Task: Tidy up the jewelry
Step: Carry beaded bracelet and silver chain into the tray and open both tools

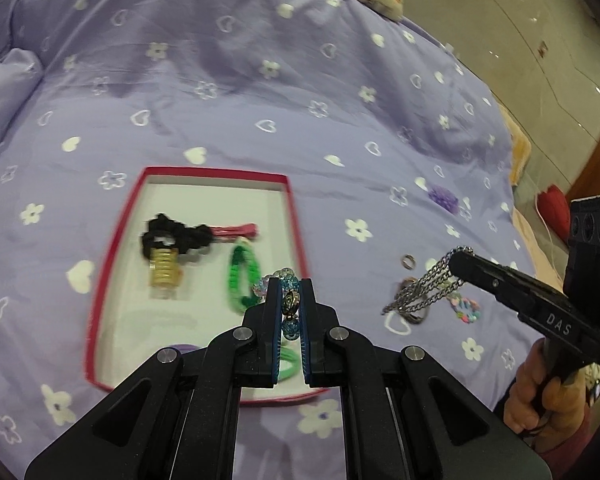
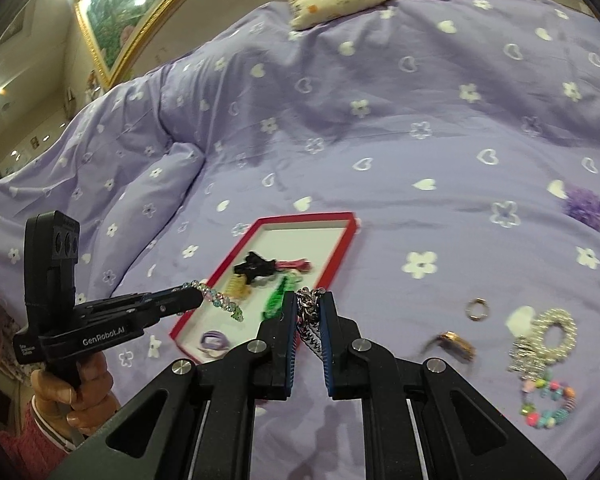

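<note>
A red-rimmed box (image 1: pixel 288 200) with a white floor lies on a lilac bedspread (image 1: pixel 228 92). It is long and narrow, its long axis running away from both cameras. It already holds a black scrunchie (image 1: pixel 172 236), a gold coil (image 1: pixel 165 276), a green bracelet (image 1: pixel 240 280), a pink piece (image 1: pixel 236 232) and a purple band (image 2: pixel 214 340) at the near end.

The left gripper (image 1: pixel 290 292) is closed on a bead bracelet (image 1: pixel 288 280) of clear blue and pink beads. In the left wrist view its tips hang directly over the near right part of the box, so this hand is the nearer one. The bracelet droops from the tips, down toward the box floor.

The right gripper (image 2: pixel 309 302) is closed on a silver chain (image 2: pixel 308 308), which hangs in loops below the tips. The box lies ahead and to the left of it, and the left wrist view shows the chain over bare bedspread well to the right of the box rim. It seems this hand must travel left before any drop.

Further right, loose on the bedspread, are two rings (image 2: pixel 477 309), a pearl loop (image 2: pixel 556 332), a coloured bead bracelet (image 2: pixel 548 404) and a purple pompom (image 2: pixel 584 204).
</note>
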### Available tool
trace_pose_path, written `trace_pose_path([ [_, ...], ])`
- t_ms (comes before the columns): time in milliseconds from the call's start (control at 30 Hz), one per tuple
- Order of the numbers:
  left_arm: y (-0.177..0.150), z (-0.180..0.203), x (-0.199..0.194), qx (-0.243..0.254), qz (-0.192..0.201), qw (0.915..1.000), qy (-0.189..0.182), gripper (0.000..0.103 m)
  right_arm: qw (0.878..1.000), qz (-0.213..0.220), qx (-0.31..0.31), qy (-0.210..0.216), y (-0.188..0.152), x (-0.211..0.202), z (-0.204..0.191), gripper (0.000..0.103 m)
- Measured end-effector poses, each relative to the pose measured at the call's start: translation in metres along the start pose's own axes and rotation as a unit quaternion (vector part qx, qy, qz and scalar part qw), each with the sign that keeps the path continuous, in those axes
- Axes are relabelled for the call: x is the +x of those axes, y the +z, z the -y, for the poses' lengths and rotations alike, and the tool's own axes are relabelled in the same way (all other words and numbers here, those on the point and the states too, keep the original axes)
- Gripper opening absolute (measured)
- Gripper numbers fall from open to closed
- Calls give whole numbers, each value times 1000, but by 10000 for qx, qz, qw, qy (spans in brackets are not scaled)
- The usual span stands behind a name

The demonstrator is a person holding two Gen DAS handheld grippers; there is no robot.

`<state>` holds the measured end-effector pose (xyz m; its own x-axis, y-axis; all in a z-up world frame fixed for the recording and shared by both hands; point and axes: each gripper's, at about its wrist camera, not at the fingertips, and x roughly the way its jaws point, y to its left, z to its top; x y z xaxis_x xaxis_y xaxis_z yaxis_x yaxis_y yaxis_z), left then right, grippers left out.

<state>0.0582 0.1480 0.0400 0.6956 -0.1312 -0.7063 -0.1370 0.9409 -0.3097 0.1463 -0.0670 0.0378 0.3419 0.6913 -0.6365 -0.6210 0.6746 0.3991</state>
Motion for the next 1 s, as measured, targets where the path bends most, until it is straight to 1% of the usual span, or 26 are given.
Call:
trace_pose_path([
  [267,-1,-32,-1,-230,-9,9995,227,6,9992,-205,-223,259,5,37,-32,10],
  [533,-2,-53,6,-378,-58,9986,373,6,9979,-347,-352,419,10,68,-52,10],
  [1000,-3,-75,28,-529,-238,9973,454,6,9960,-635,-352,527,8,110,-59,10],
])
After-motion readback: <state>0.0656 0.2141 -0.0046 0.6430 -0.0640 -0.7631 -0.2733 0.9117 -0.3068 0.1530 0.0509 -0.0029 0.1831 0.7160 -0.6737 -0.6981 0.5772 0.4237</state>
